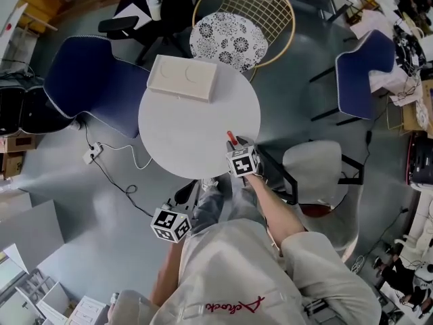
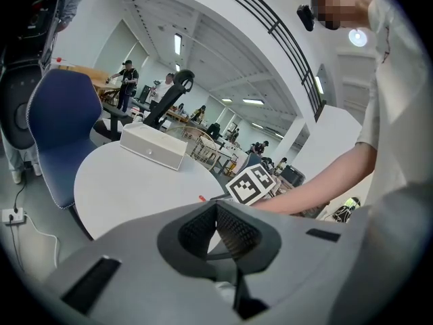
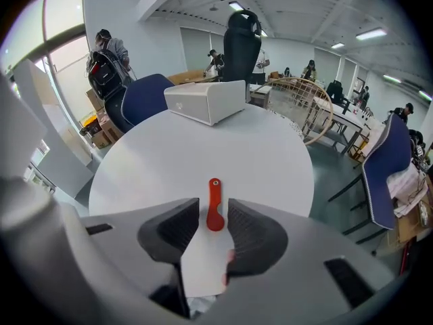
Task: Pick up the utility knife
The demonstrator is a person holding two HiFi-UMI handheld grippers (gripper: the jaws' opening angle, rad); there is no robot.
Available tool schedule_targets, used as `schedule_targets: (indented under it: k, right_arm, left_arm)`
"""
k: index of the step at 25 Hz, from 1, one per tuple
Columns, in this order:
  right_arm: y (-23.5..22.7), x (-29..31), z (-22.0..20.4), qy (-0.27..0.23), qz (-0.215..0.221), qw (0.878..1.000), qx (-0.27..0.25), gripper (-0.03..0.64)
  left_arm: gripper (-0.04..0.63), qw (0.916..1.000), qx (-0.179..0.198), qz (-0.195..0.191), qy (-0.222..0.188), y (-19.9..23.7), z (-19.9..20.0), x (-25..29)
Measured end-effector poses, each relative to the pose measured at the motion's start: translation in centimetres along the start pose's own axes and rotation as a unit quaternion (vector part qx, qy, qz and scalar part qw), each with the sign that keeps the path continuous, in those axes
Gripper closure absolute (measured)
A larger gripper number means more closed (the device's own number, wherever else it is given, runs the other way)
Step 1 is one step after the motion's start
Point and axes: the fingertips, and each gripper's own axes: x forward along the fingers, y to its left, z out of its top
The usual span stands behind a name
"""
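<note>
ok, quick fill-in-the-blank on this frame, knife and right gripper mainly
1. The utility knife is ___ in colour.
2. The right gripper's jaws stand ___, one on each side of the knife's near end.
3. The knife lies flat on the round white ___.
4. Farther back on the table sits a white ___.

Missing words: red; apart; table; box

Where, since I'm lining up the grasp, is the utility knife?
In the right gripper view, the utility knife lies near the round table's edge, between the right gripper's open jaws.
</note>
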Motion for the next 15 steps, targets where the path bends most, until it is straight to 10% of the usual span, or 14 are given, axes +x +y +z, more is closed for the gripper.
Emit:
schedule_targets:
  k: [15]
  right_arm:
    - [-0.22, 0.11, 0.18, 0.012, -0.02, 1.0, -0.018, 0.537]
  left_arm:
    - [0.583, 1.0, 0.0, -0.002, 0.003, -0.07, -0.05, 0.28]
